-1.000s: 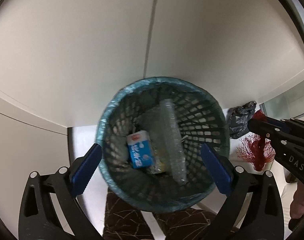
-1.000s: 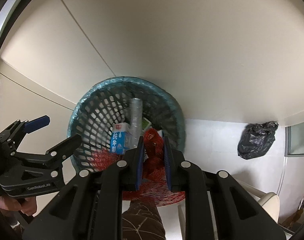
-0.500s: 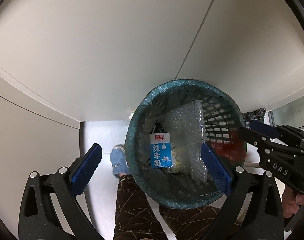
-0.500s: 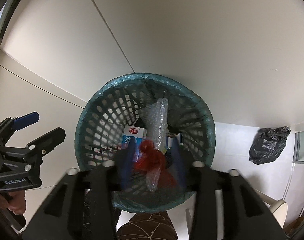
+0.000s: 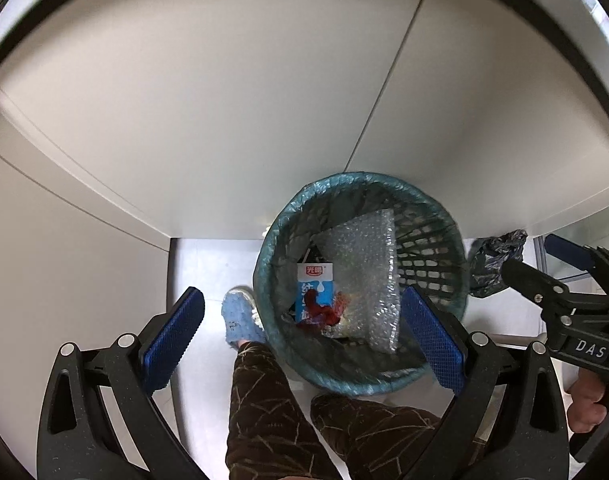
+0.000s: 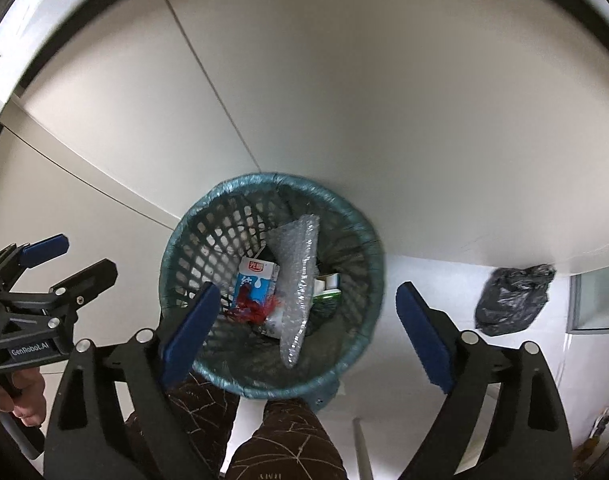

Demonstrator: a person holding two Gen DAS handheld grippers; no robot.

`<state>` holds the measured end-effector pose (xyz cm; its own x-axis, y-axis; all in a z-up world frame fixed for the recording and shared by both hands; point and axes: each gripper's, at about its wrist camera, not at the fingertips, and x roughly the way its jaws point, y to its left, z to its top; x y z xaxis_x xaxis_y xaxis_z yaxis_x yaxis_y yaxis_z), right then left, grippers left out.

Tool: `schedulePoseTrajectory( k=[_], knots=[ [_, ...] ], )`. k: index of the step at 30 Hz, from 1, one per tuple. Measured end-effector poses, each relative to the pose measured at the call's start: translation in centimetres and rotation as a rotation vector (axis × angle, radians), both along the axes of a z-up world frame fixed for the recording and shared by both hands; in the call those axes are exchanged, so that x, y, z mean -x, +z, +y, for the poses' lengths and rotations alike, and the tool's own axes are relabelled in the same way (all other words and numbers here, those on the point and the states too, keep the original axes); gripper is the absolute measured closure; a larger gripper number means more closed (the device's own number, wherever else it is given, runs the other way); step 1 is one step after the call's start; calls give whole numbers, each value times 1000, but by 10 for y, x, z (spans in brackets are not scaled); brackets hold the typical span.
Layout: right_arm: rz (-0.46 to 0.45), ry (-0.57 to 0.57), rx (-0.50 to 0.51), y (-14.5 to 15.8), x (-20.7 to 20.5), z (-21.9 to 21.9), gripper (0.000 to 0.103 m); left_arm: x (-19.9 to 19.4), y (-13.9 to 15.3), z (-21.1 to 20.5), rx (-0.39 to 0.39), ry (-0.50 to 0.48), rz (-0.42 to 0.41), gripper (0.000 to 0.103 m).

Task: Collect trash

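Observation:
A teal mesh waste basket (image 5: 440,276) (image 6: 208,240) stands on the floor below both grippers. Inside lie a blue milk carton (image 5: 314,280) (image 6: 256,278), a sheet of bubble wrap (image 5: 364,268) (image 6: 298,264) and a red net (image 5: 322,312) (image 6: 254,310) resting on the carton. My left gripper (image 5: 302,340) is open and empty above the basket's left side. My right gripper (image 6: 310,330) is open and empty above the basket; it also shows at the right in the left wrist view (image 5: 544,268).
A crumpled black bag (image 5: 494,260) (image 6: 508,300) lies on the floor right of the basket. The person's brown-trousered legs (image 5: 272,412) and a blue slipper (image 5: 240,316) are beside the basket. White cabinet walls (image 5: 264,120) rise behind.
My right gripper opened and let go of the red net, which dropped into the basket onto the carton. Both grippers have pulled up and away from the basket.

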<state>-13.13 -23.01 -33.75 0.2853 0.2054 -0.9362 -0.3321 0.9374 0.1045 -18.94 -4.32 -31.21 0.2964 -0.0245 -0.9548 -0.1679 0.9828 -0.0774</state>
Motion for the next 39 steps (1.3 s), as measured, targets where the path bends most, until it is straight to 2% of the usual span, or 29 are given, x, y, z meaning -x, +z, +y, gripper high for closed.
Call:
schedulePoseTrajectory(
  k=[6,9,14,18,22,26,30,34,39],
  knots=[
    [-21,0,32,58,12,-10,16,9,60,-4,-1,15,7,6],
    [-43,2,54,97,20,-12,15,10,98,-6,-22,4,16,6],
    [-62,-39,82,163,31,-16,15,15,159,2,0,21,25,6],
    [-116,-69,63,217,41,-21,15,18,207,-3,-36,-14,-11,6],
    [-100,-118,51,248,49,-23,15,20,242,-7,-43,-36,-15,6],
    [-99,-149,84,273,58,-23,15,21,267,-14,-61,-70,-47,6],
    [-115,-183,84,298,62,-32,15,23,286,-15,-44,-67,-61,6],
    [-119,-215,54,322,63,-40,15,23,296,-19,-35,-67,-76,6],
    [-151,-232,34,337,61,-44,15,22,303,-23,-33,-62,-97,6]
  ],
)
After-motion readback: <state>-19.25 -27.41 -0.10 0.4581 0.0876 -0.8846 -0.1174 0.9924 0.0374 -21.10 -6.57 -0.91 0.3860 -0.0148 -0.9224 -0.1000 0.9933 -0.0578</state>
